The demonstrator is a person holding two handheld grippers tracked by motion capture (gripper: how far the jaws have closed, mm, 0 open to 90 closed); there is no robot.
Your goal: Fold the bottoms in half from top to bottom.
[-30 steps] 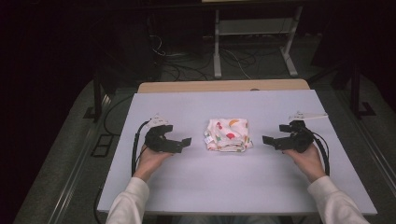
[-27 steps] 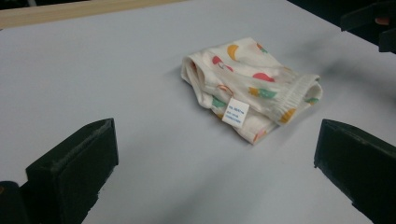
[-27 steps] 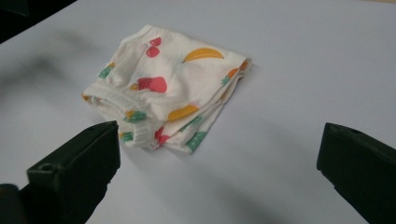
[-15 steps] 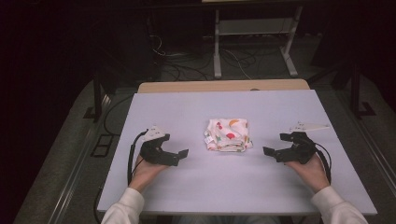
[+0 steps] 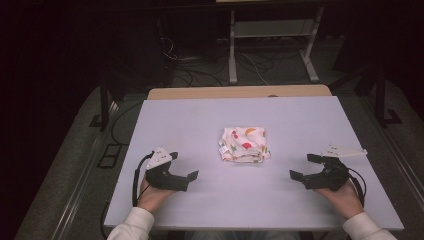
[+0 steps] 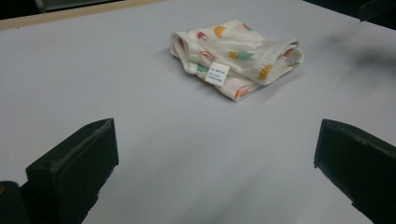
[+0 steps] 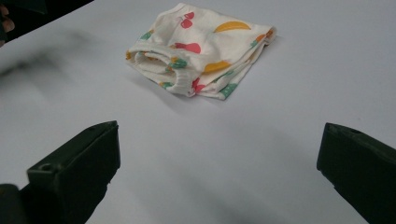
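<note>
Folded cloth (image 5: 244,144): I see it lying near the middle of the white table (image 5: 240,210), a small white bundle printed with coloured fruit shapes, well apart from both of my tools.
Surroundings: beyond the table's far edge I see a tan board (image 5: 240,92), then a dark floor with cables (image 5: 190,70) and a pale metal stand (image 5: 272,35).
In the way: bare tabletop lies between each tool and the cloth.
Left gripper view: I can read a small white care label (image 6: 217,73) with blue print on the cloth's near fold, plus an elastic hem on its right side.
Right gripper view: I get the other side, a rolled ribbed hem (image 7: 163,70) facing me and a yellow crescent print on top.
Left gripper (image 5: 186,166): jaws spread wide, nothing between them, low over the table near its front left; my left hand (image 5: 152,192) grips it from behind.
Right gripper (image 5: 303,167): jaws likewise wide apart and empty, near the front right, held by my right hand (image 5: 342,197).
</note>
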